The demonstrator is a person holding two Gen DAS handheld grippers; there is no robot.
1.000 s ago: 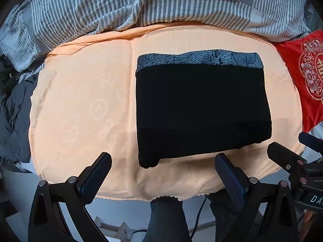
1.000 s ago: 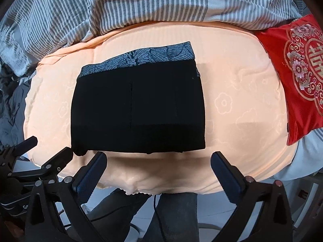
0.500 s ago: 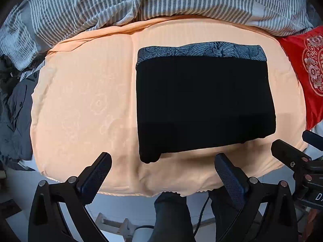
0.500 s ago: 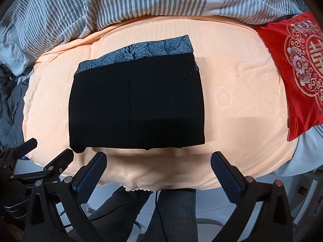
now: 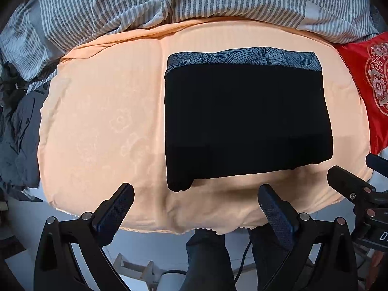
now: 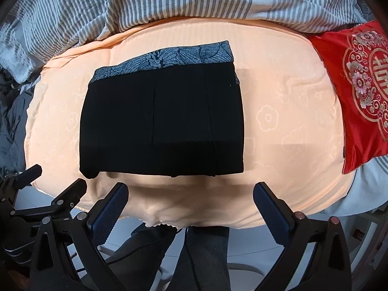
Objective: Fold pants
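- The pants lie folded on the sheet, right of middle in the left view.
- The blanket lies behind.
- The pillow sits at the right.
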